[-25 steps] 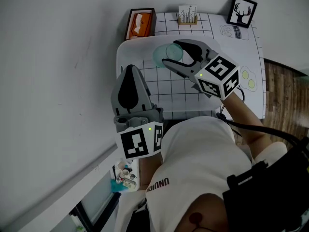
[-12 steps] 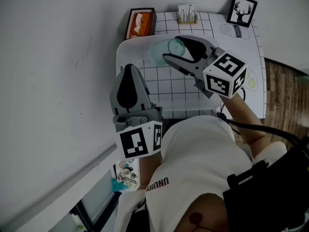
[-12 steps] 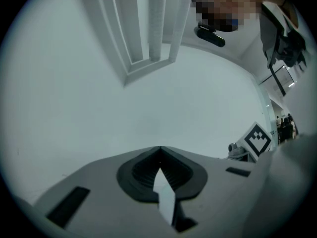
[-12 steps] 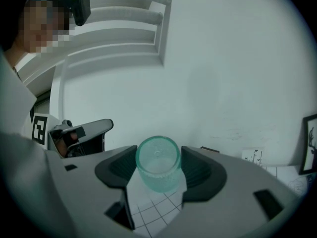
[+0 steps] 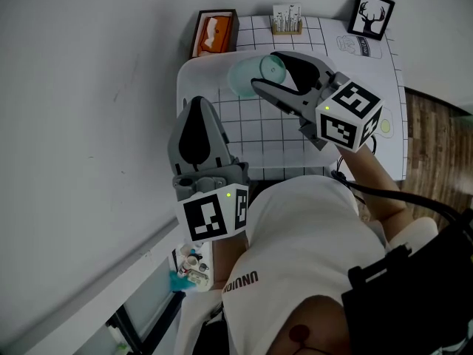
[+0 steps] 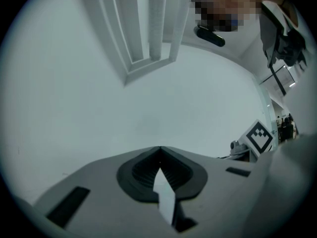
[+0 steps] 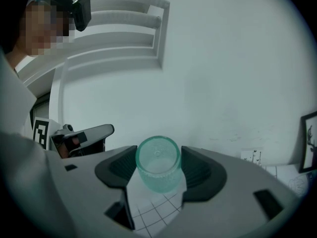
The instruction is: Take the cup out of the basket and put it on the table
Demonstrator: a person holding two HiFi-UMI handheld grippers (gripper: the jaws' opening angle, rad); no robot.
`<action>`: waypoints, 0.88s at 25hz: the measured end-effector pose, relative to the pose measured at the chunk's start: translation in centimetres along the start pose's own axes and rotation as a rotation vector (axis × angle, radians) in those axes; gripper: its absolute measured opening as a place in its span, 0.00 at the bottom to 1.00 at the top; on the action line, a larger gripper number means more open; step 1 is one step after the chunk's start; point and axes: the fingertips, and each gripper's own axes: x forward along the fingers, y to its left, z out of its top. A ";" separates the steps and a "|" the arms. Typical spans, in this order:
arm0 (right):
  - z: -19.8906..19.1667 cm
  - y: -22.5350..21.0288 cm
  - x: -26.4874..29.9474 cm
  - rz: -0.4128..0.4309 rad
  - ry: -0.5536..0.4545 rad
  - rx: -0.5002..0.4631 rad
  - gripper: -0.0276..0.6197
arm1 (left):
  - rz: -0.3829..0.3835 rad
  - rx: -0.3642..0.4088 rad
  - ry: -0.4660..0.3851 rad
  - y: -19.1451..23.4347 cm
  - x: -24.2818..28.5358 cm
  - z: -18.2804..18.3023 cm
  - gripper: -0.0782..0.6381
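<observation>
Upper centre: my right hand-held gripper (image 5: 264, 72) pinches the teal cup (image 5: 247, 76), its long axis running leftward along the jaws, over the gridded counter (image 5: 255, 135) beside the basket (image 5: 191, 80). My left hand-held gripper (image 5: 198, 117), pressed together, sits farther off.

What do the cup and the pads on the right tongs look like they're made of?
The cup is translucent teal with a smooth rim and a pebbled lower wall: glass or clear plastic, I can't tell which. The pads of the right tongs are matte, dark and ribbed, so likely rubber.
</observation>
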 end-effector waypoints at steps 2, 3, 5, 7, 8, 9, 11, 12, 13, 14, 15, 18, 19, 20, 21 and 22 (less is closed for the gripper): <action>0.0 0.1 0.0 0.004 -0.001 -0.004 0.50 | 0.002 0.000 0.001 0.0 0.0 0.0 0.13; 0.1 0.1 0.0 0.007 -0.002 -0.006 0.50 | 0.002 0.000 0.002 0.0 0.1 -0.1 0.13; 0.1 0.2 0.0 0.013 -0.002 -0.009 0.50 | 0.003 0.000 0.003 0.0 0.1 0.0 0.13; 0.2 0.3 0.0 0.015 -0.002 -0.009 0.50 | 0.004 0.000 0.004 0.0 0.1 0.0 0.13; 0.2 0.3 0.0 0.014 -0.003 -0.008 0.50 | 0.005 0.000 0.005 0.0 0.1 0.0 0.13; 0.2 0.3 0.0 0.014 -0.003 -0.007 0.50 | 0.005 -0.001 0.004 0.0 0.1 0.0 0.13; 0.2 0.3 0.0 0.016 -0.004 -0.010 0.50 | 0.004 -0.001 0.004 0.0 0.1 0.0 0.13; 0.2 0.3 0.0 0.018 -0.004 -0.010 0.50 | 0.004 -0.001 0.004 0.0 0.1 -0.1 0.13; 0.2 0.3 0.0 0.018 -0.004 -0.007 0.50 | 0.004 -0.001 0.003 0.0 0.1 -0.1 0.13; 0.2 0.3 0.0 0.019 -0.004 -0.004 0.50 | 0.003 -0.001 0.003 0.0 0.1 -0.1 0.13; 0.2 0.3 0.0 0.018 -0.005 -0.001 0.50 | 0.002 -0.001 0.003 0.0 0.1 -0.1 0.13; 0.2 0.2 0.0 0.018 -0.004 0.003 0.50 | 0.002 -0.001 0.003 0.0 0.2 0.0 0.13; 0.2 0.2 0.0 0.019 -0.005 0.004 0.50 | 0.003 0.000 0.003 0.0 0.2 0.0 0.13; 0.2 0.2 0.0 0.020 -0.005 0.005 0.50 | 0.003 0.000 0.003 0.0 0.1 0.0 0.13; 0.2 0.2 0.0 0.021 -0.005 0.005 0.50 | 0.004 0.000 0.003 0.0 0.1 -0.1 0.13; 0.2 0.2 0.0 0.022 -0.005 0.005 0.50 | 0.004 0.000 0.004 0.0 0.1 -0.1 0.13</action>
